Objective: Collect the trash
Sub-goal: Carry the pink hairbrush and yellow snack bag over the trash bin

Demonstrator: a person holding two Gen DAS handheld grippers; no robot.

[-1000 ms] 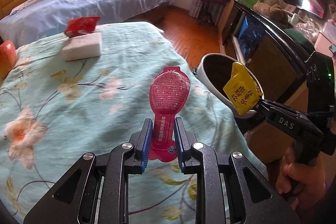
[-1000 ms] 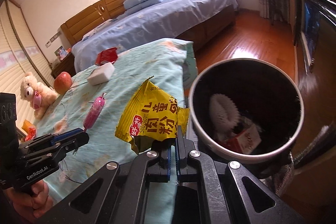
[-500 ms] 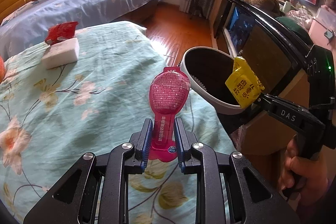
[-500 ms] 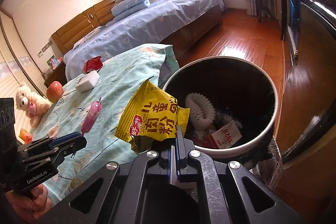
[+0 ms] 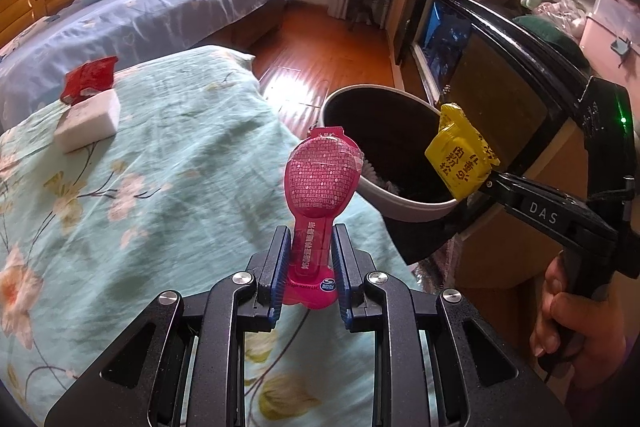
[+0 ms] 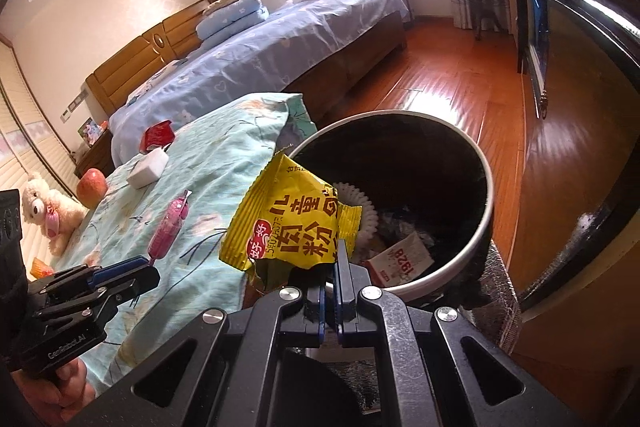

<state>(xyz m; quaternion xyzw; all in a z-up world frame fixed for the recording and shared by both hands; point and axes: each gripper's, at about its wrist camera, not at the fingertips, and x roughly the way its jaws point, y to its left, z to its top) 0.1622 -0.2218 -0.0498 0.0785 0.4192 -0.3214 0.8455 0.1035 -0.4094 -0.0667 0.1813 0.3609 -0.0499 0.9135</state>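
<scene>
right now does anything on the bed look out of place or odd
A torn-open red wrapper lies on the floral bedcover against a white block, uncollected trash. An apple sits loose on the cover too.

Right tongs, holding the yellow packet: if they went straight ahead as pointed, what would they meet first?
Probably the trash bin: the right tongs aim over its near rim, so the yellow packet would enter the opening and meet the trash inside first. Depth is unclear.
</scene>
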